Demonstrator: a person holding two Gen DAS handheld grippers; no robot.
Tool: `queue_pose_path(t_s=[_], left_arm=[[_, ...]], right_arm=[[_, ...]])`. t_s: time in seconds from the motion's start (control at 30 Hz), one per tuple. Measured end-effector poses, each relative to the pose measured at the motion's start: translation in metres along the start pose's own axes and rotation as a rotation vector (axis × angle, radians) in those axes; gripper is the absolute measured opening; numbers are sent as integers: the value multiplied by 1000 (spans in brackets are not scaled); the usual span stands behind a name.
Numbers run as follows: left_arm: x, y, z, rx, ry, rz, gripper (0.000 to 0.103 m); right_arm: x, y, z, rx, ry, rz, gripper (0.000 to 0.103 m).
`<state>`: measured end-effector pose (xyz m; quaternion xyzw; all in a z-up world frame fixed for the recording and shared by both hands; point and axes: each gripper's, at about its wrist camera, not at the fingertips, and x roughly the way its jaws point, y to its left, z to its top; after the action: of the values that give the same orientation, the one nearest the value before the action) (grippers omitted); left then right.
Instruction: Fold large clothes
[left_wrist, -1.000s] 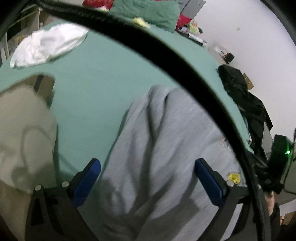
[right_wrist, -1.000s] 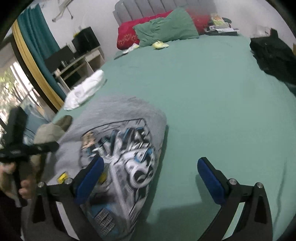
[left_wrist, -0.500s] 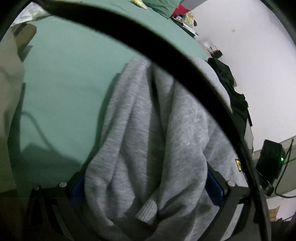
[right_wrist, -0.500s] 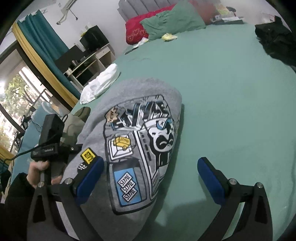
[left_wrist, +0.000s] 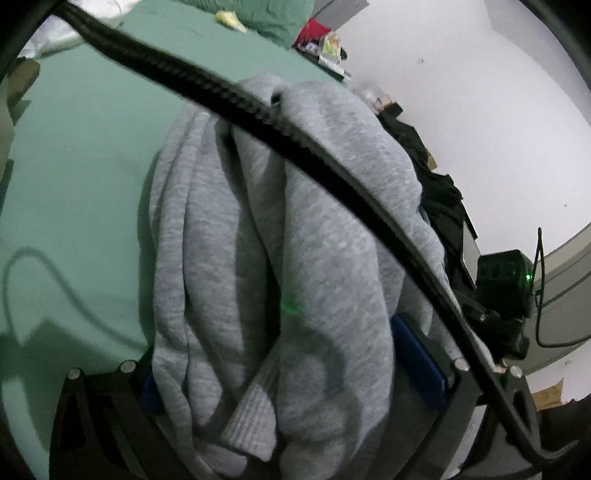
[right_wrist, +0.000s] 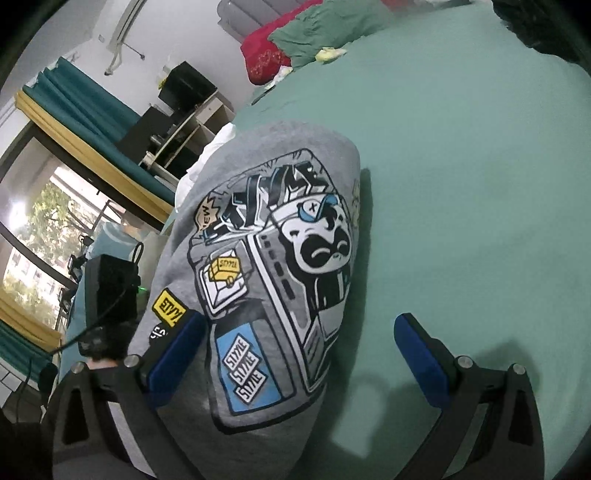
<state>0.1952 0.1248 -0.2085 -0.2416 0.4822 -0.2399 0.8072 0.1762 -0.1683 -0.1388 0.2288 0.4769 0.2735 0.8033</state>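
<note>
Left jaws straddle bunched grey sweatshirt (left_wrist: 295, 258); right jaws wide beside it.

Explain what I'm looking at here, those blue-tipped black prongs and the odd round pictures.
These are two hand-held grippers, each with a fisheye camera looking along its blue-padded jaws; no robot arm. The left gripper has bunched folds of a grey sweatshirt filling the space between its jaws; whether it is clamped is unclear. The right gripper is open, its left pad against the sweatshirt's printed front. The sweatshirt lies on a green bed. The black line across the left view is a cable.
</note>
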Motion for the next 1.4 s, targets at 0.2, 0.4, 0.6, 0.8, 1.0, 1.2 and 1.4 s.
queue_pose_path(t_s=[0.2,0.4,0.6,0.8,1.0,1.2,1.4], left_arm=[[-3,-17,-23,-7,-58,26,87],[-5,-38,-43,-22,-105,22,61],[-28,-46,-61,-20,-164,61,47],[-34,-59,-60,-9,-171,85,43],[-46,-65,-53,11,-171,89,42],[-60,-87,-51,40,-203,72,42],[-77,-114,-48,95,-225,71,42]], right_arm=[[7,-2,-10,48,7,74,101],[21,16,-24,-3,33,153,99],[8,25,-31,-65,-22,140,77],[-4,36,-34,-119,-46,114,69],[-23,40,-28,-162,-80,111,67],[-49,49,-25,-207,-135,110,66],[-76,62,-24,-224,-198,118,66]])
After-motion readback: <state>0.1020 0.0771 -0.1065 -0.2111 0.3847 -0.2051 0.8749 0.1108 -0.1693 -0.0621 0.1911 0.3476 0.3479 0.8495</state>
